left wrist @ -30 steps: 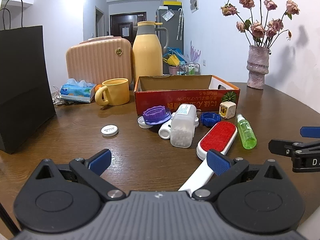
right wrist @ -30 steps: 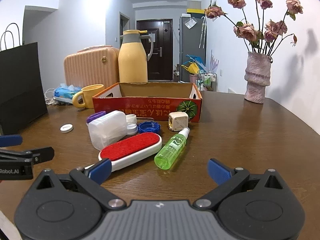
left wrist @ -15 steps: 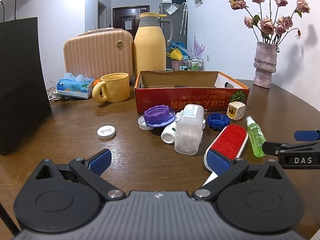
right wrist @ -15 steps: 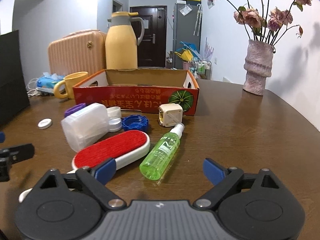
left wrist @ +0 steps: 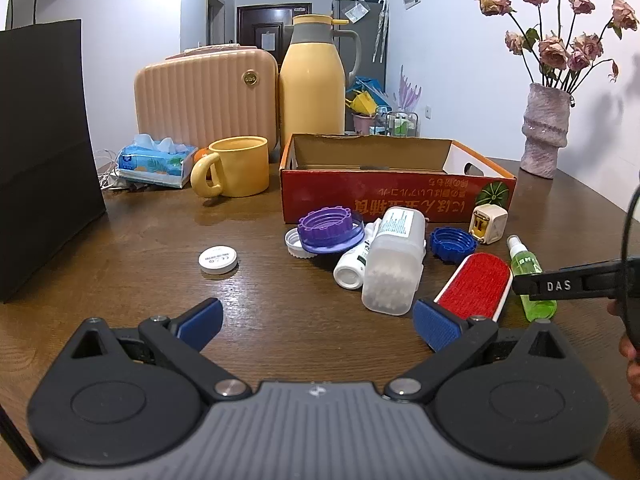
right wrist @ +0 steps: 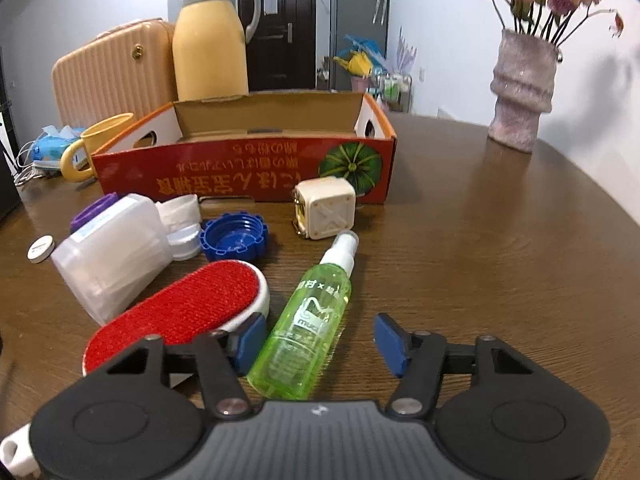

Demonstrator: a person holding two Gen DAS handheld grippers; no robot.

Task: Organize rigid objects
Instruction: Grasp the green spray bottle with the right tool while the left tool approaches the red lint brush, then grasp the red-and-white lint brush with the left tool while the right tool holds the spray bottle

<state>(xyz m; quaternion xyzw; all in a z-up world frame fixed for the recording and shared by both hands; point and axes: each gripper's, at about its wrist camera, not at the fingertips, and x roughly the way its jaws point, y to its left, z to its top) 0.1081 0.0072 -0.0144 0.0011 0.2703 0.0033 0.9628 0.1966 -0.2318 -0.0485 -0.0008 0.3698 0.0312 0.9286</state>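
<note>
Closing right hand-held gripper around green spray bottle (pads not touching) | left hand-held gripper wide

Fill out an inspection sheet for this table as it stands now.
Surface: brown wooden table, no spills seen.
Job's things: green spray bottle, red lint brush, blue cap, cotton-swab box lie before the empty red carton.
Clutter: yellow mug, tissue pack.
Grippers: left gripper open, empty; right gripper closing around the spray bottle, pads not yet touching.
Cables: white cords beside the tissues.
Surroundings: vase.
</note>
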